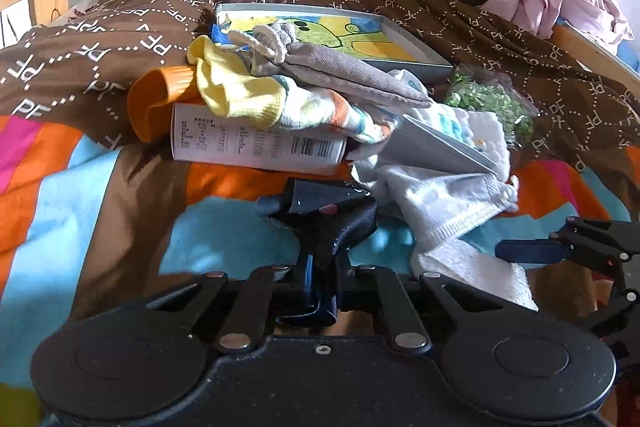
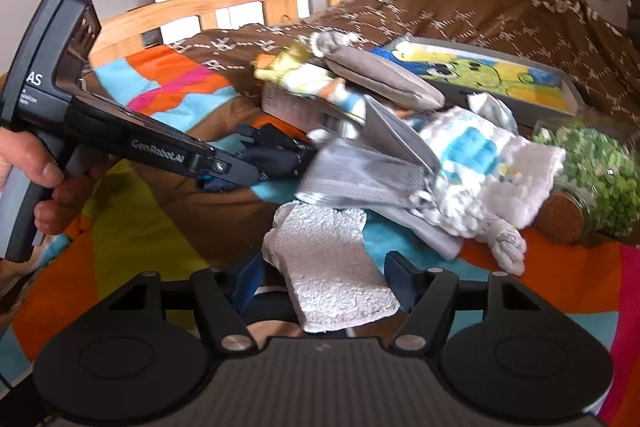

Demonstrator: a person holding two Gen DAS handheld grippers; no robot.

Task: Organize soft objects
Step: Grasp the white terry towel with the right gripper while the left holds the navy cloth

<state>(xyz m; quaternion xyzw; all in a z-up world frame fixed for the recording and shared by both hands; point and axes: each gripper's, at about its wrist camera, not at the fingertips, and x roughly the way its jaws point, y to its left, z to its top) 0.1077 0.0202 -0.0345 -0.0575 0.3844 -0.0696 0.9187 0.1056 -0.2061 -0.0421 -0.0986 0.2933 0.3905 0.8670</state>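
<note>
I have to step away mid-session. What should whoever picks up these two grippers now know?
Left gripper: shut on a dark cloth.
Right gripper: open around a white textured cloth, not yet clamped.
The pile on the bed: yellow striped sock and grey pouch atop a white box; white towel beside a jar of green beads.
Done: nothing visibly sorted.
Left: separate the soft items from the pile.

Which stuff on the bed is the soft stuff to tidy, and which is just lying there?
Soft things for the job: yellow sock, grey pouch, white cloth with blue print, white towel between the right gripper fingers.

Just lying about: picture tray, white box, green bead jar.
</note>
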